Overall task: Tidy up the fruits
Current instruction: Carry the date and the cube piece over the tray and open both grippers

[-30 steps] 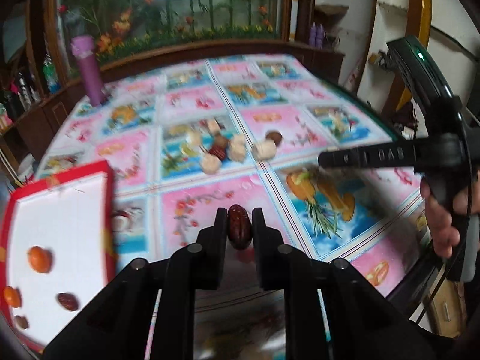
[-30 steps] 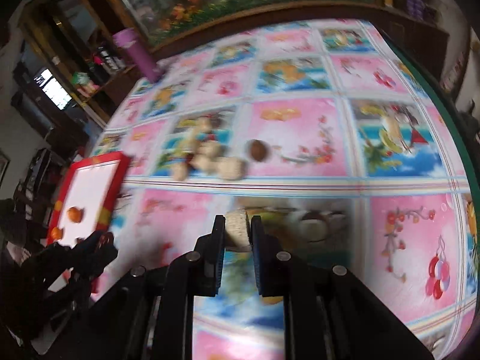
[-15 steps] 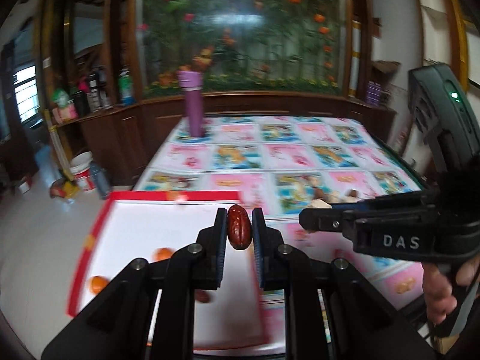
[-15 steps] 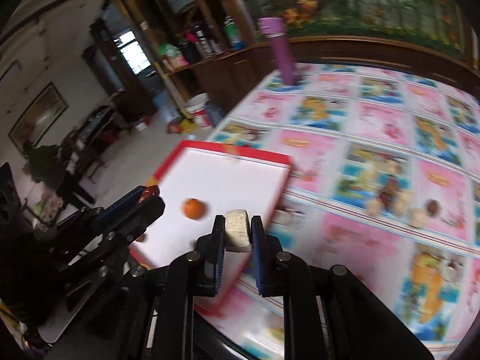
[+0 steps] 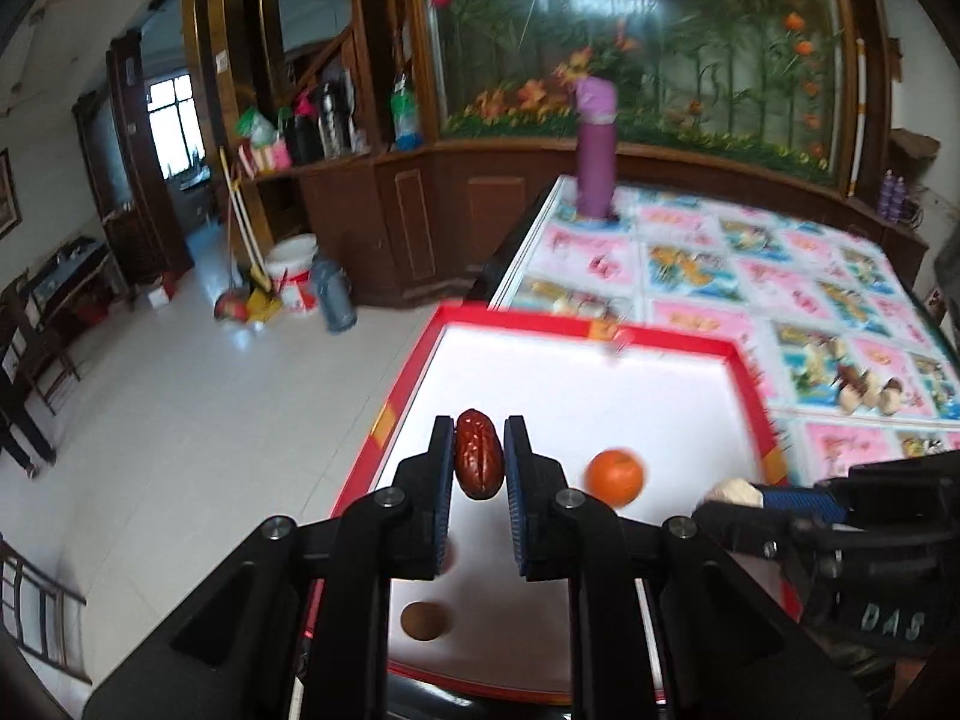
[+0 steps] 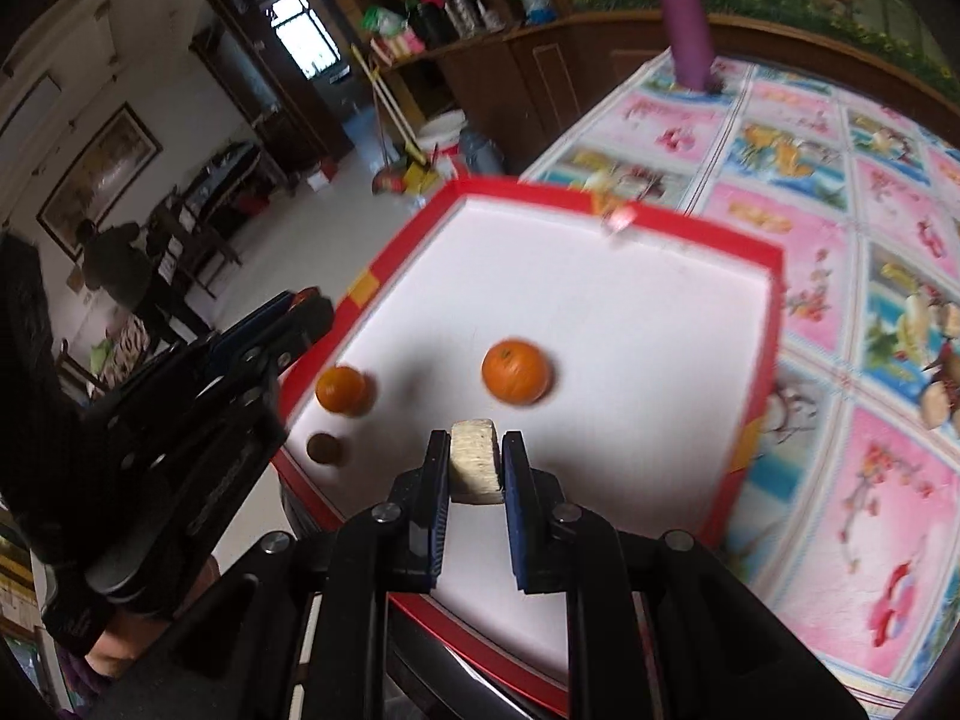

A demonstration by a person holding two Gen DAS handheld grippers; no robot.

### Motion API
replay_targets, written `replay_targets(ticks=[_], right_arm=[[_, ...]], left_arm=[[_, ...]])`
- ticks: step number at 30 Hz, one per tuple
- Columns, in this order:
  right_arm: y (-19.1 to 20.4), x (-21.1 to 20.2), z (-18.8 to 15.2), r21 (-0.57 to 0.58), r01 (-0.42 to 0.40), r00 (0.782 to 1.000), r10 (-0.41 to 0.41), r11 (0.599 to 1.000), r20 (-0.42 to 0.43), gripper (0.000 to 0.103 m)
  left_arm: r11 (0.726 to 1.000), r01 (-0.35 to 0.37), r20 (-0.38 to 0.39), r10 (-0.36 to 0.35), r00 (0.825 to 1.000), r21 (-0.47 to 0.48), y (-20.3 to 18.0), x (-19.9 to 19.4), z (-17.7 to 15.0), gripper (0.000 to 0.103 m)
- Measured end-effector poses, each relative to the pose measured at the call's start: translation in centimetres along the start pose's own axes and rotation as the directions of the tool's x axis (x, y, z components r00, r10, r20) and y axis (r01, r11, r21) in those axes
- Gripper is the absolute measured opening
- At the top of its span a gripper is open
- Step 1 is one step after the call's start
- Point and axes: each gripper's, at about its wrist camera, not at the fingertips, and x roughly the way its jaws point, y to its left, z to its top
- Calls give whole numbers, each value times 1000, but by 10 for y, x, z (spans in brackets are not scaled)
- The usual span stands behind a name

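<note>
Open white floor fills the far half of the red-rimmed tray (image 6: 690, 228). Two oranges (image 6: 516, 372) (image 6: 342, 390) and a brown fruit (image 6: 324, 449) occupy its near-left part.

Daylit room, motion blur, fisheye-warped dark corners.

Right gripper (image 6: 476, 462): its two black fingers squeeze a pale, cream-colored chunk of fruit (image 6: 475, 469) and hold it above the near part of the tray.
Tray (image 6: 690, 228): red rim, white inside, sitting at the corner of the table.
In the tray: a big orange (image 6: 516, 372) in the middle, a small orange (image 6: 342, 390) by the left rim, and a small brown round fruit (image 6: 324, 449) just below it.
Left gripper (image 6: 300, 309): black, at the tray's left rim, blurry.
Table (image 6: 840, 480): pink and blue picture cloth, more fruit pieces (image 6: 936, 360) at the right edge.
Purple bottle (image 6: 684, 30): standing up at the far end.
</note>
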Motion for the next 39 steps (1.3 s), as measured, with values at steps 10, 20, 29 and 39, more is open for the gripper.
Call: replay_targets(ticks=[10, 20, 29, 39], right_arm=[[3, 27, -9, 1, 29, 998, -29, 1000, -52, 15], [1, 30, -14, -16, 36, 997, -37, 999, -69, 16], [-17, -14, -10, -4, 14, 999, -14, 1000, 50, 25], [-78, -98, -28, 81, 138, 962, -153, 987, 224, 27]], left_arm=[[999, -30, -121, 32, 992, 17, 6, 38, -19, 18], [994, -96, -142, 104, 984, 59, 0, 47, -26, 19], [992, -125, -94, 127, 987, 30, 0, 32, -14, 61], [996, -36, 52, 32, 998, 86, -59, -19, 7, 83]])
